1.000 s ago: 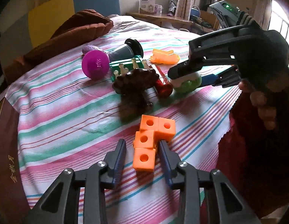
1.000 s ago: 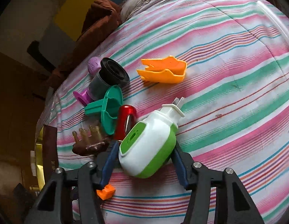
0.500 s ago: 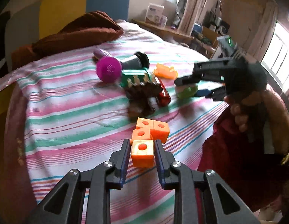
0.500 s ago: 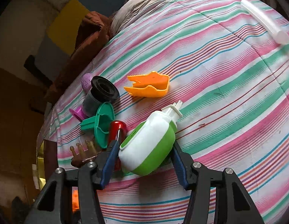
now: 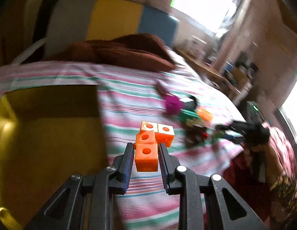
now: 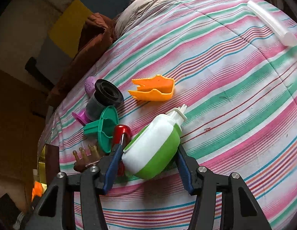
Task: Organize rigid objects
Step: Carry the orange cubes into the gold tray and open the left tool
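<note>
Since the earlier frame my left gripper [image 5: 145,151] has closed on the orange block cluster [image 5: 151,140] and lifted it off the bed; a yellow box [image 5: 45,134] has now come into the left-wrist view on the left, and the background there is motion-blurred. Right side has barely shifted.

Largest first: the bed with its striped sheet [image 6: 225,76] fills both views. A brown blanket [image 5: 119,51] lies bunched at its far end. The yellow box sits open-topped against the bed's left edge, looks empty from what I see.

My right gripper [image 6: 148,149] has its fingers [image 6: 114,159] part-open around the white and green bottle [image 6: 154,149], pads pressing both sides, bottle tilted with its nozzle pointing away. A translucent tube [image 6: 271,23] lies well apart at the far right edge.

Toy pile just left of the bottle: black cup [image 6: 105,99], green funnel piece [image 6: 105,126], orange scoop [image 6: 154,90] lying apart from the rest, red capsule [image 6: 120,134] touching my left-hand finger, brown comb-like piece [image 6: 87,157], purple disc [image 6: 81,117].

Left fingers [image 5: 127,161] are nearly shut, clamping the nearest cube of the four-cube cluster; the other three cubes stick out beyond the fingertips, above the sheet and beside the box.
</note>
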{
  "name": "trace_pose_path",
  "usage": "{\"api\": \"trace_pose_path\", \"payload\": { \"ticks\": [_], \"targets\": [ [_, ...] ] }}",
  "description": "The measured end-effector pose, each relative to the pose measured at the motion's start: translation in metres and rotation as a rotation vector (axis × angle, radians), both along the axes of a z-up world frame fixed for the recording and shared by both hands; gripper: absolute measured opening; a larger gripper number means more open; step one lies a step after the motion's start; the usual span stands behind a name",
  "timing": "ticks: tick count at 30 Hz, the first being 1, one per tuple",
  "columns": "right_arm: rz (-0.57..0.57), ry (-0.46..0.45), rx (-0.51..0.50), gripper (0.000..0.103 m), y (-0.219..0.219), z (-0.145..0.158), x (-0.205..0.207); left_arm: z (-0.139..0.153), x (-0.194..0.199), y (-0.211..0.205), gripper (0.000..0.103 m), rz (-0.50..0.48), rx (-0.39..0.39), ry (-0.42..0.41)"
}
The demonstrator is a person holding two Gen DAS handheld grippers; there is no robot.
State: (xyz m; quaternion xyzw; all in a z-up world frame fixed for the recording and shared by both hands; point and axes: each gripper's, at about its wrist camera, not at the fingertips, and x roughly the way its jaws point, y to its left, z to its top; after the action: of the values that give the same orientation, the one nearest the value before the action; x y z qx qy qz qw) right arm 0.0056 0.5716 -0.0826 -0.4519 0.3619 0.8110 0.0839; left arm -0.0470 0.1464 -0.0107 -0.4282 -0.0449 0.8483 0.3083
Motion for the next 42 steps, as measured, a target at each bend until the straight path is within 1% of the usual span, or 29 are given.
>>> {"api": "trace_pose_path", "payload": {
  "ticks": [5,10,15,23,24,25,27,29,34,38,40,42],
  "targets": [
    [0.009,0.036,0.008,0.057,-0.002,0.006,0.000,-0.014,-0.038,-0.061,0.025,0.185,0.007,-0.072],
    [0.016,0.039,0.023,0.057,-0.004,0.008,-0.002,-0.033,-0.072,-0.103,0.025,0.318,-0.058,-0.129],
    [0.010,0.032,0.034,0.057,-0.004,0.007,-0.003,-0.048,-0.105,-0.126,0.025,0.391,-0.107,-0.176],
    [0.007,0.021,0.056,0.057,-0.002,0.006,-0.003,-0.060,-0.139,-0.158,0.026,0.485,-0.190,-0.181],
    [0.008,0.020,0.059,0.057,-0.002,0.006,-0.003,-0.061,-0.142,-0.160,0.027,0.496,-0.208,-0.178],
    [0.009,0.018,0.061,0.057,-0.002,0.006,-0.003,-0.061,-0.144,-0.163,0.034,0.513,-0.227,-0.178],
    [0.008,0.018,0.065,0.057,-0.003,0.006,-0.003,-0.060,-0.145,-0.169,0.037,0.537,-0.223,-0.178],
    [0.006,0.019,0.068,0.057,-0.002,0.007,-0.004,-0.056,-0.139,-0.174,0.042,0.547,-0.191,-0.174],
    [-0.002,0.038,0.069,0.057,-0.001,0.010,-0.001,-0.046,-0.110,-0.171,0.043,0.555,-0.126,-0.123],
    [0.003,0.067,0.071,0.057,-0.004,0.015,0.000,-0.043,-0.077,-0.157,0.044,0.504,-0.035,-0.103],
    [0.011,0.077,0.080,0.057,-0.007,0.018,0.000,-0.041,-0.061,-0.147,0.044,0.469,-0.007,-0.087],
    [0.025,0.092,0.091,0.057,-0.011,0.022,0.000,-0.039,-0.044,-0.136,0.044,0.436,0.004,-0.056]
  ]
}}
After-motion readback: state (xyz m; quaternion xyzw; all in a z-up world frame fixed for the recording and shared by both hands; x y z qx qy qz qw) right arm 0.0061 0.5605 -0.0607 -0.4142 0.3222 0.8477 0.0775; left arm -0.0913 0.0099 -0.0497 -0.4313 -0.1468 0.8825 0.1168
